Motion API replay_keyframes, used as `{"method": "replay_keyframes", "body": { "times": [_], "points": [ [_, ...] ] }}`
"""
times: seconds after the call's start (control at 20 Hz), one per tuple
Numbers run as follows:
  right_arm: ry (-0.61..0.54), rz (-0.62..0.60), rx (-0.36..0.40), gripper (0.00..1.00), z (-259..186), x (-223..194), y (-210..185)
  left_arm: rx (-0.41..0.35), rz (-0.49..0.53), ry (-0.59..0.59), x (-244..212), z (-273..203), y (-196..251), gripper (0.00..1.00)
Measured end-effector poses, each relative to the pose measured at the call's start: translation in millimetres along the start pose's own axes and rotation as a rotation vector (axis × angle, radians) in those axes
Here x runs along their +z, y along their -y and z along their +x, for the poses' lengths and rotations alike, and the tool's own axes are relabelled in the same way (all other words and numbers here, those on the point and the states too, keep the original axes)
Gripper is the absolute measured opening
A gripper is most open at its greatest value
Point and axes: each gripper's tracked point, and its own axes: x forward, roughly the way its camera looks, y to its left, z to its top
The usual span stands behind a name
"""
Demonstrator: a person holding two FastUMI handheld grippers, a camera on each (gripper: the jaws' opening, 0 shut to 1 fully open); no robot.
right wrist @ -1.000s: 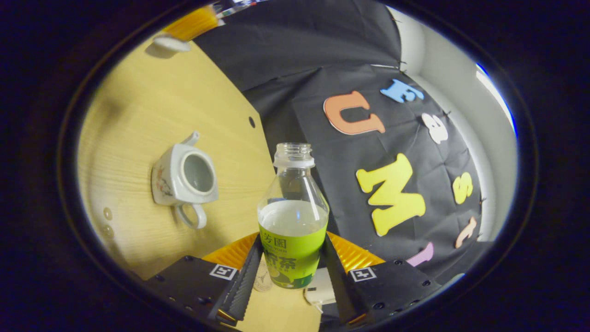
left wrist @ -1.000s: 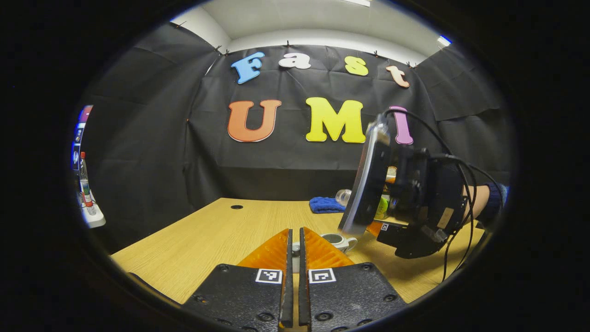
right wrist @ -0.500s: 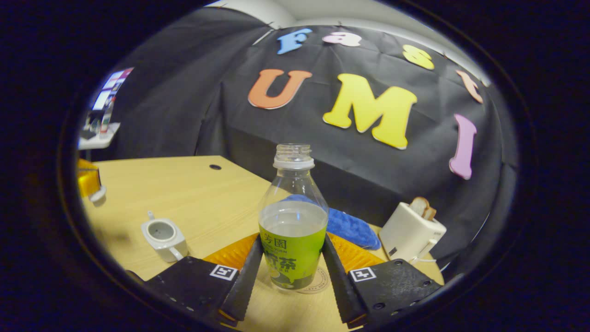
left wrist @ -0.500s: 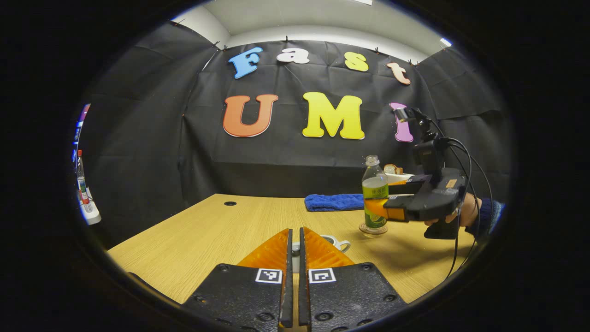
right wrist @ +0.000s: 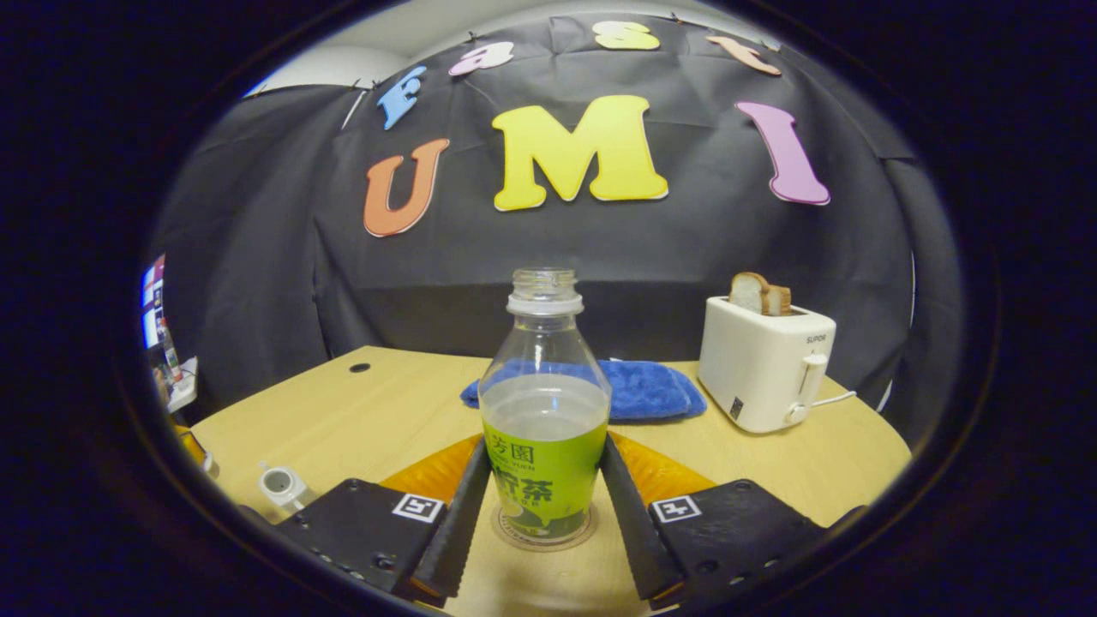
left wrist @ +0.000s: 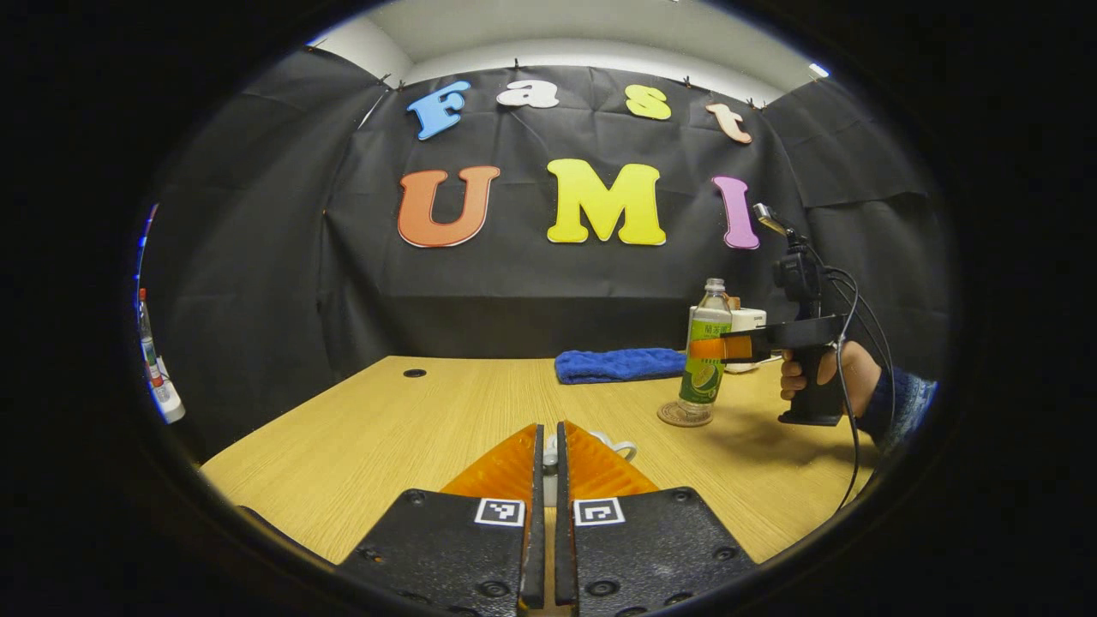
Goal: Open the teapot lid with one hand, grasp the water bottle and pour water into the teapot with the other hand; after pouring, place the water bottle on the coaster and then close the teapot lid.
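My right gripper clamps the bottle, upright on the coaster | my left gripper nearly shut on something pale, mostly hidden, likely the lid | teapot far left, lidless, partly cut off.

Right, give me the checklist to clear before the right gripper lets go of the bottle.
1. Clear plastic water bottle with green label upright: ok.
2. Bottle base over the round brown coaster: ok; whether it fully bears on it, cannot tell.
3. Right gripper fingers against the bottle's sides: ok, not yet released.
4. Small white ceramic teapot open, lid off: ok; water level inside, cannot tell.
5. Left gripper shut with something small and white, likely the lid, between its fingers: ok.
6. White toaster and blue folded cloth apart from the bottle: ok.
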Motion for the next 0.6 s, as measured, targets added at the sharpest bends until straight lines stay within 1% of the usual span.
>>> {"method": "replay_keyframes", "body": {
  "times": [0.2, 0.35, 0.4, 0.45, 0.5, 0.6],
  "points": [
    [-0.008, 0.007, -0.005, 0.73, 13.0, -8.3, -1.0, -0.003, 0.005, -0.007, -1.3, 1.8, 4.8, 0.07],
    [-0.016, 0.018, 0.005, 0.77, 17.2, -15.2, -1.8, -0.002, 0.005, -0.012, -2.6, 2.0, 6.4, 0.07],
    [-0.018, 0.013, 0.006, 0.75, 17.8, -17.8, -1.3, -0.001, 0.005, -0.013, -2.1, 2.6, 6.2, 0.07],
    [-0.022, 0.012, 0.011, 0.76, 18.4, -18.3, -1.8, 0.001, 0.003, -0.015, -2.9, 3.1, 5.4, 0.07],
    [-0.027, 0.014, 0.01, 0.79, 18.4, -18.9, 0.3, 0.002, 0.001, -0.017, -2.9, 4.6, 5.0, 0.07],
    [-0.03, 0.027, 0.018, 0.89, 15.1, -17.9, 2.1, 0.007, -0.003, -0.021, -3.6, 8.7, 5.3, 0.07]
  ]
}}
